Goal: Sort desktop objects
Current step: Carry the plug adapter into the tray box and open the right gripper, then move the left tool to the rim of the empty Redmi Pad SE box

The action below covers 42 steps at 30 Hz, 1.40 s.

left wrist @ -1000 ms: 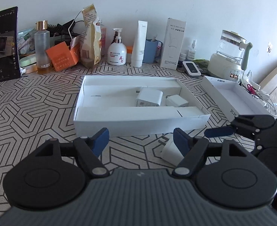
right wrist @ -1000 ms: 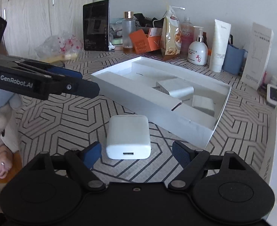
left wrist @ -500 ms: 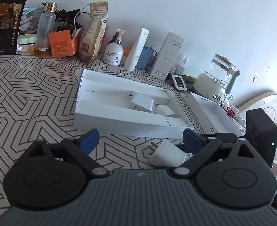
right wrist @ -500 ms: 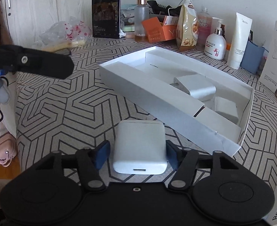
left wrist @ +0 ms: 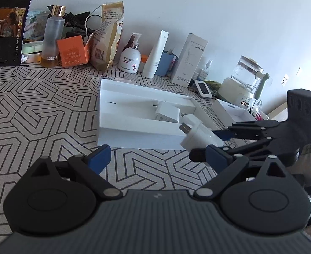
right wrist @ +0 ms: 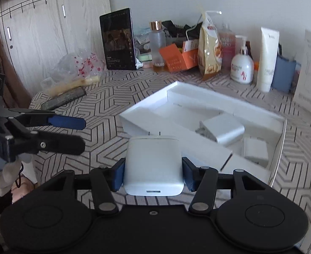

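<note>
My right gripper (right wrist: 153, 174) is shut on a white charger (right wrist: 153, 165), prongs pointing away, lifted above the patterned table. In the left wrist view the charger (left wrist: 200, 136) hangs in the right gripper (left wrist: 214, 141) near the front right corner of the open white box (left wrist: 134, 135). The box (right wrist: 147, 124) holds two white adapters, one larger (right wrist: 225, 130) and one smaller (right wrist: 256, 150). My left gripper (left wrist: 155, 155) is open and empty, in front of the box; it also shows at the left of the right wrist view (right wrist: 70, 133).
Bottles, an orange carton (left wrist: 73, 51), a snack bag (left wrist: 108, 36), a tablet (left wrist: 6, 23) and a tall white carton (left wrist: 189, 58) line the back wall. A kettle (left wrist: 243, 84) and a white box lid (left wrist: 231, 111) stand at right. A plastic bag (right wrist: 73, 69) lies at the table's left end.
My right gripper closed on the white charger and lifted it off the table toward the box. My left gripper stayed open and shifted back and left.
</note>
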Motion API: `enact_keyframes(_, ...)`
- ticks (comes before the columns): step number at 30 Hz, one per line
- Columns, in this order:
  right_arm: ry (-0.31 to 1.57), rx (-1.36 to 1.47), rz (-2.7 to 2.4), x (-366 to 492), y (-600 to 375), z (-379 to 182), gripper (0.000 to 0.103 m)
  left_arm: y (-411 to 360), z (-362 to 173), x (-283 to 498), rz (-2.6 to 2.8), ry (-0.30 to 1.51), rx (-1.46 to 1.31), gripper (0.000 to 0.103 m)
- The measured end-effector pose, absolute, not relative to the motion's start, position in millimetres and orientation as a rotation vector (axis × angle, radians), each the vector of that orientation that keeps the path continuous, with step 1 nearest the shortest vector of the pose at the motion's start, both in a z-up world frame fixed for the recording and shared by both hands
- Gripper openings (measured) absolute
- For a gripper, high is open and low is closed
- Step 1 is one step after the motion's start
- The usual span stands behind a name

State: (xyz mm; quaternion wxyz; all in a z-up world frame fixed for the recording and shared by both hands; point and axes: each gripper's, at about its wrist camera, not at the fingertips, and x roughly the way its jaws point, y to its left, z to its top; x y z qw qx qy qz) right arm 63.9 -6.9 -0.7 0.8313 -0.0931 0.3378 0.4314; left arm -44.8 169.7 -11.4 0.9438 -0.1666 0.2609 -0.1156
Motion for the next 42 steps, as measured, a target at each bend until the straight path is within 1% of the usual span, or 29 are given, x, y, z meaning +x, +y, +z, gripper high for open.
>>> enact_keyframes(5, 0.656, -0.27, 0.926, 78.9, 24.6, 17.4, 0.06, 175.5, -17.7, -50.1, -0.219, 0.533, -0.339, 0.097)
enact_keyframes(7, 0.673, -0.261, 0.912, 90.1, 30.0, 14.0, 0.06, 177.5, -22.8, -50.4, -0.191, 0.562, -0.359, 0.097)
enact_keyframes(12, 0.714, -0.238, 0.876, 118.0, 43.4, 5.4, 0.06, 183.0, -20.0, -50.6, -0.254, 0.546, -0.417, 0.098)
enact_keyframes(22, 0.793, -0.184, 0.8, 168.5, 65.2, -11.4, 0.061, 198.8, -23.3, -51.4, -0.223, 0.548, -0.444, 0.098)
enact_keyframes(25, 0.779, -0.138, 0.75, 169.5, 58.6, -7.2, 0.065, 198.8, -26.0, -50.5, -0.216, 0.559, -0.451, 0.098)
enact_keyframes(26, 0.758, -0.148, 0.733, 165.8, 55.9, -2.9, 0.07, 197.3, -27.0, -49.7, -0.219, 0.565, -0.45, 0.098)
enact_keyframes(27, 0.731, -0.163, 0.722, 160.4, 52.3, 2.0, 0.073, 195.7, -27.9, -48.8, -0.222, 0.571, -0.45, 0.098)
enact_keyframes(31, 0.664, -0.188, 0.743, 128.1, 21.7, 16.2, 0.076, 181.7, -29.3, -44.1, -0.251, 0.595, -0.429, 0.098)
enact_keyframes(36, 0.679, -0.14, 0.645, 86.2, -58.0, 23.1, 0.076, 147.6, -24.2, -33.9, -0.327, 0.62, -0.372, 0.098)
enact_keyframes(42, 0.701, -0.082, 0.507, 36.3, -157.6, 30.8, 0.076, 85.6, 2.2, -6.2, -0.464, 0.569, -0.351, 0.098)
